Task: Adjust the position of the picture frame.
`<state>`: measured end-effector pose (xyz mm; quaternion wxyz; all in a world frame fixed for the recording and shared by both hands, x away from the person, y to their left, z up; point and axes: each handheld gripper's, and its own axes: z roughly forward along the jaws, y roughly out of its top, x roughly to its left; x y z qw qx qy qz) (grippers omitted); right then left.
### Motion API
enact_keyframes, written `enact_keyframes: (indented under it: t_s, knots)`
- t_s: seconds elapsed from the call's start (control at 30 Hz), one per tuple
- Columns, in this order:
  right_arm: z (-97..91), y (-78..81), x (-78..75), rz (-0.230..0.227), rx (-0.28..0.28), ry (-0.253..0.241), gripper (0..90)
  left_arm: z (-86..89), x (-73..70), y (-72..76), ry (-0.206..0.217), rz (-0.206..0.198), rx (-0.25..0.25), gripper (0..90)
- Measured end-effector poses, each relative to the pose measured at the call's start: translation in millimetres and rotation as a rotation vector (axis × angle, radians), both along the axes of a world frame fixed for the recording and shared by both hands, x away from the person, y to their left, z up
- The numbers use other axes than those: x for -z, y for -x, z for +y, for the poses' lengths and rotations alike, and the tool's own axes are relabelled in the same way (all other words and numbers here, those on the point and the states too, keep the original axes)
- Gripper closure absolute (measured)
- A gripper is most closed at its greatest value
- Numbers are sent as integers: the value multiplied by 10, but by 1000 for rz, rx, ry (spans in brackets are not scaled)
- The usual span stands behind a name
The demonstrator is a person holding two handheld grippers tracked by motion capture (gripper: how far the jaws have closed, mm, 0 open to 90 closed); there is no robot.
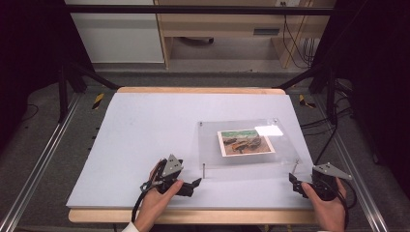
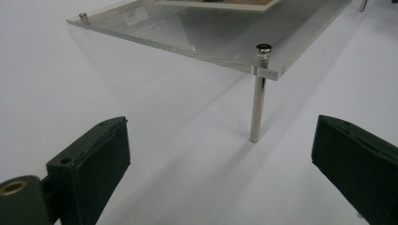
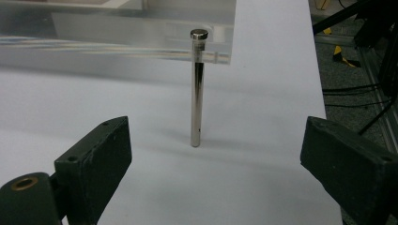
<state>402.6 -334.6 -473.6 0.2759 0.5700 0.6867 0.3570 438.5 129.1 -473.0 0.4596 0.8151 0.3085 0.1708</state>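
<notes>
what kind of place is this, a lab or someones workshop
Most likely a lab's recording station: a table with a pale mat stands inside a black metal frame, cables run along the floor behind, and a person holds the left gripper and right gripper beside a clear acrylic stand.

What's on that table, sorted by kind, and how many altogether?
Clear plates on metal legs: 1
Pictures on the plate: 1
White cards: 1
Hand-held grippers: 2, the left gripper and the right gripper
Total: 5
</notes>
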Motion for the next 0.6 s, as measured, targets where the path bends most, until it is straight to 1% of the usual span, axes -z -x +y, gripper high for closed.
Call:
enact_keyframes:
  t_s: [0.07, 0.1, 0.13, 0.17, 0.2, 0.27, 0.33, 0.4, 0.43, 0.47, 0.5, 0.53, 0.57, 0.6]
  knots:
    - [-5, 0, -2, -7, -8, 0, 104, -6, 2, 5, -15, -2, 13, 27]
    - [-5, 0, -2, -7, -8, 0, 104, -6, 2, 5, -15, -2, 13, 30]
    - [-1, 0, -4, -9, -4, 8, 168, -15, 13, 9, -31, -14, 10, 37]
    - [0, 2, -5, -9, -5, 10, 189, -15, 13, 9, -31, -14, 10, 38]
    - [1, 5, -7, -10, -8, 7, 211, -21, 17, 13, -21, -11, 8, 36]
    - [3, 11, -6, -27, -9, 4, 259, -32, 20, 25, -9, -24, 5, 35]
    - [4, 15, -6, -31, -10, 1, 275, -39, 22, 30, -4, -28, 9, 34]
    - [11, 18, -2, -50, -12, 13, 317, -54, 31, 43, 13, -33, 11, 32]
    - [12, 16, 0, -59, -10, 19, 317, -54, 31, 43, 13, -33, 11, 32]
    - [9, 11, 0, -70, -12, 23, 356, -59, 33, 46, 18, -33, 13, 32]
    - [9, 11, 0, -70, -12, 23, 356, -63, 35, 49, 20, -33, 15, 32]
    - [7, -2, 1, -85, -9, 25, 396, -71, 39, 55, 22, -39, 15, 32]
    - [7, -2, 1, -85, -9, 25, 396, -71, 39, 55, 22, -39, 15, 32]
    - [10, -19, 5, -92, -12, 21, 424, -79, 45, 57, 31, -33, 20, 32]
